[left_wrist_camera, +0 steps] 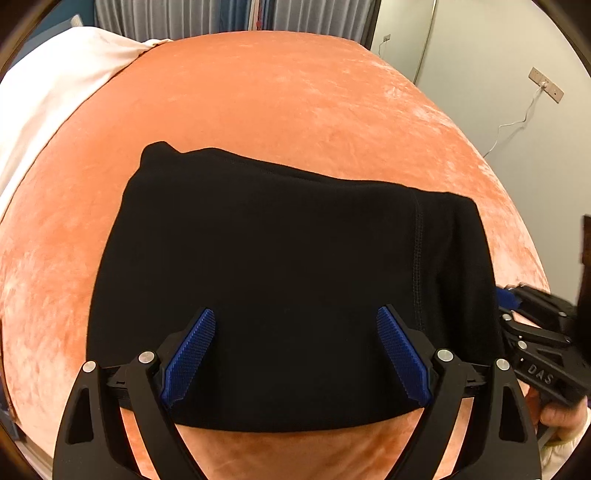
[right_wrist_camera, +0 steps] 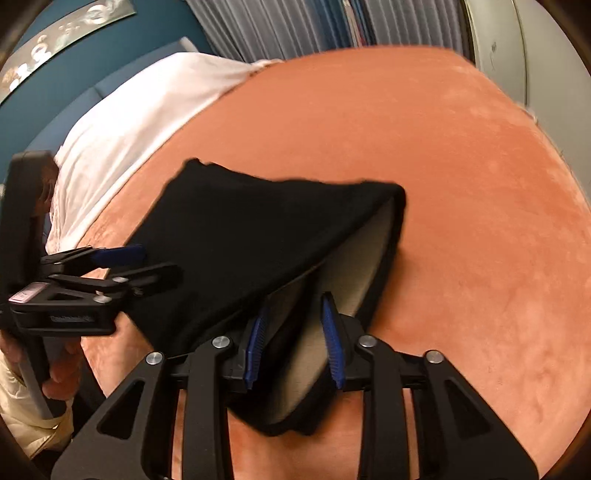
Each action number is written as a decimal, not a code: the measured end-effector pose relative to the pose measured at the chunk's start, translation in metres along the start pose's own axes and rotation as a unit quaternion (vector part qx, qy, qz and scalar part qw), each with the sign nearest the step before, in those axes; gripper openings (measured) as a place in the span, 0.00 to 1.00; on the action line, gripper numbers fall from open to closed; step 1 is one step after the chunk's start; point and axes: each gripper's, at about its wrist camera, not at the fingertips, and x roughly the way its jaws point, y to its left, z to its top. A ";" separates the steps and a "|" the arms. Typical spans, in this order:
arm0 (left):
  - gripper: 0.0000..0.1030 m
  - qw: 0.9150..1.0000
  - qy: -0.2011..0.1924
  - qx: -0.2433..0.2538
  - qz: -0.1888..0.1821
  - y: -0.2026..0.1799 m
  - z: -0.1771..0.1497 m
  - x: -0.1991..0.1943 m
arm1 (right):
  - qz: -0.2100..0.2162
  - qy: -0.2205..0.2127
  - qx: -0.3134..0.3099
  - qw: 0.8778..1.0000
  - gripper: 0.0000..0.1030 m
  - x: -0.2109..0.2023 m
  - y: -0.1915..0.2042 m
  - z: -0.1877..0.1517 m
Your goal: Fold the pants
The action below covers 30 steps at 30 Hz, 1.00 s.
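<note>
Black pants (left_wrist_camera: 277, 240) lie folded into a compact rectangle on the orange velvet bed cover (left_wrist_camera: 295, 92). My left gripper (left_wrist_camera: 295, 321) hovers over their near edge, its blue pads (left_wrist_camera: 192, 354) spread wide with nothing pinched. In the right wrist view the same pants (right_wrist_camera: 240, 229) show a pale lining at their open end. My right gripper (right_wrist_camera: 295, 314) stands partly open over that end, with the loose edge between the pads and not pressed. The left gripper (right_wrist_camera: 147, 264) appears at the pants' left side, and the right gripper (left_wrist_camera: 504, 306) at their right side.
A white pillow or sheet (left_wrist_camera: 55, 81) covers the bed's far left. Grey curtains (left_wrist_camera: 221, 18) hang behind the bed. A wall socket with a white cable (left_wrist_camera: 546, 85) is on the right wall. A person's hand (right_wrist_camera: 55, 380) holds the left gripper's handle.
</note>
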 end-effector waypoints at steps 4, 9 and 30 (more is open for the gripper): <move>0.85 1.000 0.002 0.008 0.003 -0.004 0.001 0.009 | 0.057 0.026 0.001 0.998 0.30 0.019 0.000 0.012; 0.85 1.000 0.006 0.023 0.015 -0.013 -0.001 0.013 | 0.077 0.005 0.023 0.997 0.08 0.007 -0.003 0.025; 0.85 0.995 -0.006 0.061 0.080 -0.028 -0.007 0.029 | -0.012 -0.035 0.052 0.998 0.07 0.022 0.010 0.042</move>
